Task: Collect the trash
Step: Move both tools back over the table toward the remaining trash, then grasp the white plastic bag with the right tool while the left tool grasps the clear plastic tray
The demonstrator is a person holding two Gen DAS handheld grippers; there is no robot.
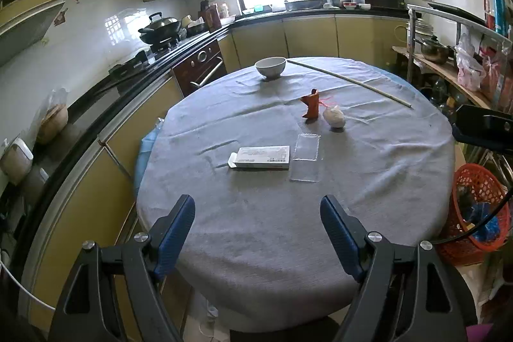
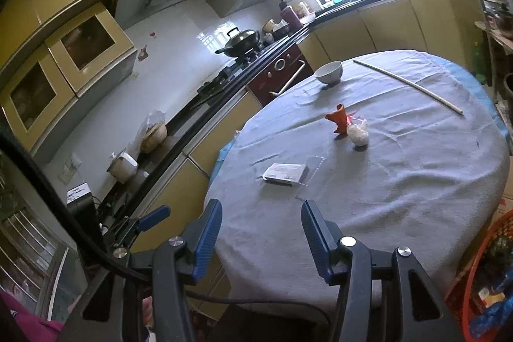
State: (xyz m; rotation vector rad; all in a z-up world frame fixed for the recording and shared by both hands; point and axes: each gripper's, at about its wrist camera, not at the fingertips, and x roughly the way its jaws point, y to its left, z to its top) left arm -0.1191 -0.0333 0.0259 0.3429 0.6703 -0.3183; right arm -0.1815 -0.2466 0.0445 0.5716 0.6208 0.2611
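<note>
On the round grey-clothed table (image 1: 256, 229) lie a flat white box (image 1: 261, 157), a clear plastic tray (image 1: 306, 157), a crumpled orange wrapper (image 1: 311, 108) and a small white bag (image 1: 334, 117). They also show in the right wrist view: box (image 2: 284, 173), clear tray (image 2: 312, 169), wrapper (image 2: 338, 119), bag (image 2: 359, 132). My left gripper (image 1: 258, 207) is open and empty above the table's near edge. My right gripper (image 2: 261, 212) is open and empty, short of the box. An orange basket (image 1: 474, 213) holding trash stands right of the table.
A white bowl (image 1: 270, 67) and a long thin stick (image 1: 349, 80) lie at the table's far side. A kitchen counter (image 1: 134, 79) with a wok runs along the left. A shelf rack (image 1: 449, 53) with pots stands at the right.
</note>
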